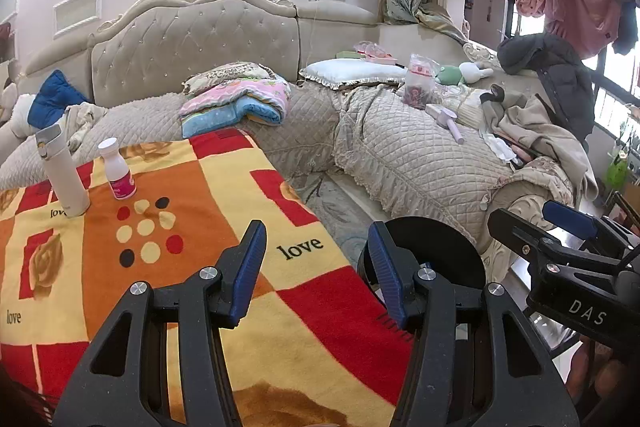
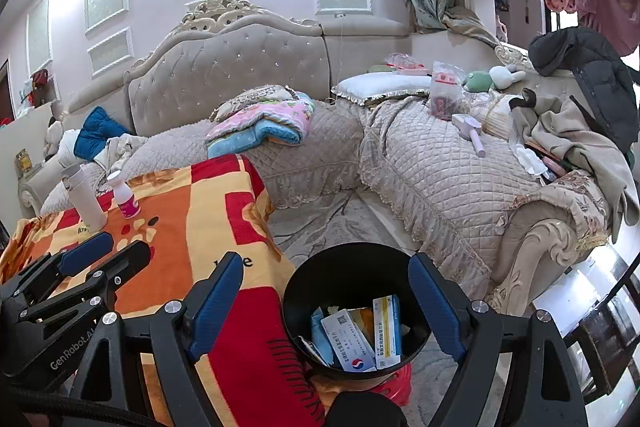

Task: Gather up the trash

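Observation:
A black round bin [image 2: 304,287] stands beside the blanket-covered table [image 2: 192,211]; it holds medicine boxes [image 2: 386,331] and other packets. My right gripper [image 2: 326,307] hangs open above the bin, its blue pads apart with nothing between them. My left gripper [image 1: 318,267] is open over the blanket's right edge and holds nothing. Behind its right finger in that view shows the bin's rim [image 1: 440,247], and further right is the right gripper [image 1: 540,223]. A white flask [image 1: 64,175] and a small white bottle with a pink label [image 1: 118,171] stand at the table's far left.
A quilted corner sofa [image 2: 440,171] with folded blankets, pillows, toys and clothes runs behind and to the right. Its carved arm [image 2: 540,247] is close to the bin. A red object [image 2: 394,385] lies under the bin. A glossy tabletop [image 2: 592,291] sits at far right.

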The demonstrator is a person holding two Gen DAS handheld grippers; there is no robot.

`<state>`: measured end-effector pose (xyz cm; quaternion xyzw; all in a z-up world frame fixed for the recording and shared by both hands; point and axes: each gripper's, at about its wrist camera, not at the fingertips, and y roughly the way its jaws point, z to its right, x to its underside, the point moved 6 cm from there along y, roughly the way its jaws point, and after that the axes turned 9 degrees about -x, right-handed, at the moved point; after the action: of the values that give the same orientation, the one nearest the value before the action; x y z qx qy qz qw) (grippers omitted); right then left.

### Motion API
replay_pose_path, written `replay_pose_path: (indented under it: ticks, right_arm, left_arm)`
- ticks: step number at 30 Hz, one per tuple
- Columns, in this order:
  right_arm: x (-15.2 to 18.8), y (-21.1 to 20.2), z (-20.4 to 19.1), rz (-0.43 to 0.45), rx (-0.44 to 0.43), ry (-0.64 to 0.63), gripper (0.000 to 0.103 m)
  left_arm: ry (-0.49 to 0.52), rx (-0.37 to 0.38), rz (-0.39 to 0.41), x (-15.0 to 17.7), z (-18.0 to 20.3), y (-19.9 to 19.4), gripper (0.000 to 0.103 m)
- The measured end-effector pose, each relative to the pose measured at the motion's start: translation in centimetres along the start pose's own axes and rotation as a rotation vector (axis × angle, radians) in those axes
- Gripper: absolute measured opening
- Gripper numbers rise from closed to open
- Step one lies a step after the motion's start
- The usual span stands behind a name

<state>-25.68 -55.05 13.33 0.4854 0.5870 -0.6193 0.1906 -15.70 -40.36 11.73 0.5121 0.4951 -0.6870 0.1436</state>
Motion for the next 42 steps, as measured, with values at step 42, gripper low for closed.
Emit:
replay_pose_path:
  ticks: [42]
  right_arm:
    - [0.5,1.7,-0.1,-0.047,-0.007,-0.011,0.084]
  left_arm:
    - [-0.014,-0.009,-0.025,0.6,-0.5,0.8,0.051]
